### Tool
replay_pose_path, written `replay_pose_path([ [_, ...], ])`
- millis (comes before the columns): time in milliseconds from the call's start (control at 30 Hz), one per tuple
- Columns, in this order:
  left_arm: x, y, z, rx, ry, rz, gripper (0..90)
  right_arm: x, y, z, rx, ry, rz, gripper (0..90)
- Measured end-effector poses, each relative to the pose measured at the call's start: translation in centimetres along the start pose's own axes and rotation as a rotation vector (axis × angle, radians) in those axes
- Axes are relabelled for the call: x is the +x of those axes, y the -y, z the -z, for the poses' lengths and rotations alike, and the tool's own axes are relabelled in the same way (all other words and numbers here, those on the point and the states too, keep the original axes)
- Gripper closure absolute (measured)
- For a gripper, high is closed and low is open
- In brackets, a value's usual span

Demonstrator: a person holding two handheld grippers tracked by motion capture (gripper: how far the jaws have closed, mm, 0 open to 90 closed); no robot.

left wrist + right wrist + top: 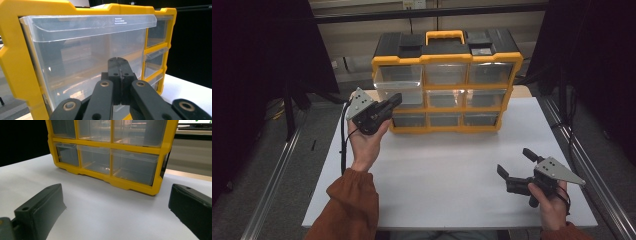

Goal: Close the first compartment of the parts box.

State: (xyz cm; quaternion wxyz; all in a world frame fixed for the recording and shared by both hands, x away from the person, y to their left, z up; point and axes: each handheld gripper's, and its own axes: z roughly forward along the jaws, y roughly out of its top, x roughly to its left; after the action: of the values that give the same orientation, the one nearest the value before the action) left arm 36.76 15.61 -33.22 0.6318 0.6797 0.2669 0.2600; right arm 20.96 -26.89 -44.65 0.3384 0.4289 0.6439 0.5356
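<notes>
A white table [452, 180] sits between metal floor rails [272, 175] and dark curtains [257, 60].

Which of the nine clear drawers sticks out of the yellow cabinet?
The top-left drawer, as the high view shows it. Its front stands forward of the yellow frame, while the other eight sit flush. The shut left hand-held gripper is nearest to it.

organizer [446, 80]: on table [447, 170], far edge | left gripper [395, 100]: before left drawers (close) | right gripper [515, 164]: near-right
</notes>
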Motion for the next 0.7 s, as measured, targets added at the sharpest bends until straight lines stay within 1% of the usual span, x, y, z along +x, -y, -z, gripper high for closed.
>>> replay_pose_path([
  [200, 0.13, 0.1, -0.17, 0.008, -0.007, -0.004, 90.0, 0.0, 0.0, 0.0, 0.0, 0.0, 0.0, 0.0],
  [333, 0.22, 0.08, -0.28, 0.001, -0.01, 0.003, 90.0, 0.01, 0.0, 0.0, 0.001, 0.001, 0.0, 0.0],
  [467, 0.37, 0.09, -0.32, 0.005, -0.008, -0.003, 90.0, -0.01, 0.0, 0.01, 0.003, -0.001, 0.0, 0.0],
  [567, 0.38, 0.09, -0.41, 0.007, -0.013, 0.0, 90.0, -0.01, 0.0, 0.0, -0.001, 0.0, 0.001, 0.0],
  [600, 0.49, 0.05, -0.48, 0.013, -0.016, -0.009, 90.0, 0.0, 0.0, 0.0, -0.001, 0.0, 0.001, 0.0],
  [700, 0.5, 0.08, -0.61, 0.009, -0.014, -0.002, 90.0, 0.01, -0.01, 0.0, -0.001, 0.0, 0.001, 0.0],
])
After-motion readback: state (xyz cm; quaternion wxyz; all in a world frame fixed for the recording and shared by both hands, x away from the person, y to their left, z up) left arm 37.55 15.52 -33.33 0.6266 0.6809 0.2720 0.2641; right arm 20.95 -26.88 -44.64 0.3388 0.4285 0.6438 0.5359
